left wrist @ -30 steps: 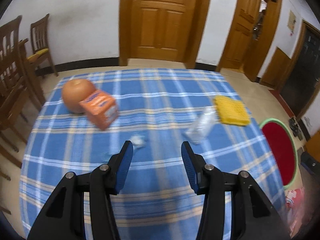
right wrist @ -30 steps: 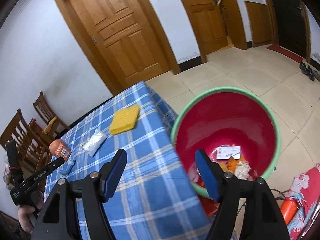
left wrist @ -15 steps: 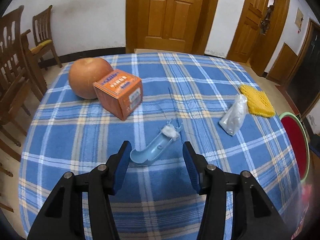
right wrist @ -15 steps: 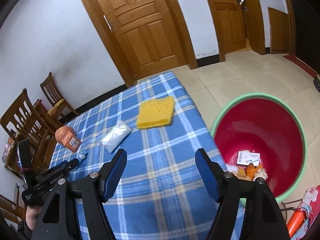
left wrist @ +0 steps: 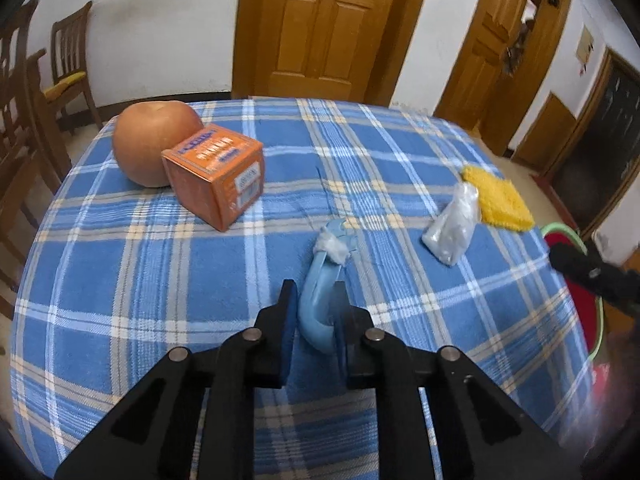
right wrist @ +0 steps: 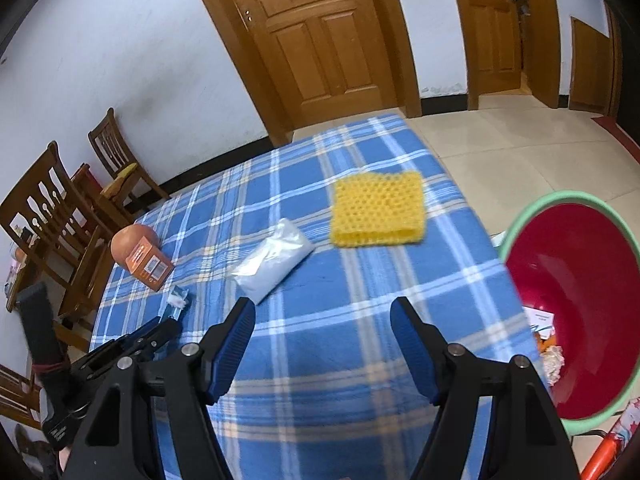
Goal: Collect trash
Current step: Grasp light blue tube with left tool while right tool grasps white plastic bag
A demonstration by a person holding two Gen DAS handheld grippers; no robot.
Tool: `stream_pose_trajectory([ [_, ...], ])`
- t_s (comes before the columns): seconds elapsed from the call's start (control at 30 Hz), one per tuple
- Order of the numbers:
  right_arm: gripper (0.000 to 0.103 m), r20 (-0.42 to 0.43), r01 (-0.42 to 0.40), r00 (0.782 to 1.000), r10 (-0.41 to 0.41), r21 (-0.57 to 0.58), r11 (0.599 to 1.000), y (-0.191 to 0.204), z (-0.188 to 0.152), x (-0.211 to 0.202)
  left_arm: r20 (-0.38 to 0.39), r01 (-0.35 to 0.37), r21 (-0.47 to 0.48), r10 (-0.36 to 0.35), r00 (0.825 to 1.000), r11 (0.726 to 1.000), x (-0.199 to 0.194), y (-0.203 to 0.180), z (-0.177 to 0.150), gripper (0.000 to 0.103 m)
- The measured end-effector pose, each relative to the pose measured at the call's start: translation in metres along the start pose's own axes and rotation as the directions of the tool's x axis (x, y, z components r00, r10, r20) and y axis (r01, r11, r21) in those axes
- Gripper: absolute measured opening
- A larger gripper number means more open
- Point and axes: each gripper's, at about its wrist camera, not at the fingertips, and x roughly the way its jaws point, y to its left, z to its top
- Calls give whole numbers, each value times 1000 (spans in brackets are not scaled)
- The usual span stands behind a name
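A curved light-blue plastic scrap (left wrist: pixel 320 292) with a white wad (left wrist: pixel 334 246) at its far end lies on the blue checked tablecloth (left wrist: pixel 120 280). My left gripper (left wrist: pixel 314 286) is shut on the scrap's near end, both pads pressing on it. From the right wrist view the same scrap (right wrist: pixel 178 300) shows just ahead of the left gripper (right wrist: pixel 168 322). My right gripper (right wrist: pixel 322 304) hangs open above the cloth with nothing between its fingers. A clear plastic bag (right wrist: pixel 274 264) lies just beyond it. The red basin (right wrist: pixel 520 224) with a green rim stands to the right, below the table edge, and holds trash.
A yellow knitted cloth (right wrist: pixel 378 210) lies near the table's right edge. An orange box (left wrist: pixel 216 174) and a round orange fruit (left wrist: pixel 148 140) sit at the far left. Wooden chairs (right wrist: pixel 48 216) stand left of the table. Closed wooden doors are behind.
My left gripper moved down onto the blue scrap and closed on it. The right gripper swung left from over the red basin to above the table.
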Motion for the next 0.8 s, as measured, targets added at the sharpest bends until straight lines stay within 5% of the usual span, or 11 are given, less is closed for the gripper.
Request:
stream_pose_trajectory([
  [0.37,72,-44,-41,998,42,40,998,26,8,41,64,11,-112,-4,998,994,-9,26,4,17],
  [0.8,45,-81,-10,997,11,14,1000,51,12,79,76,43,-150,-32,997,988,-12,35,0,17],
])
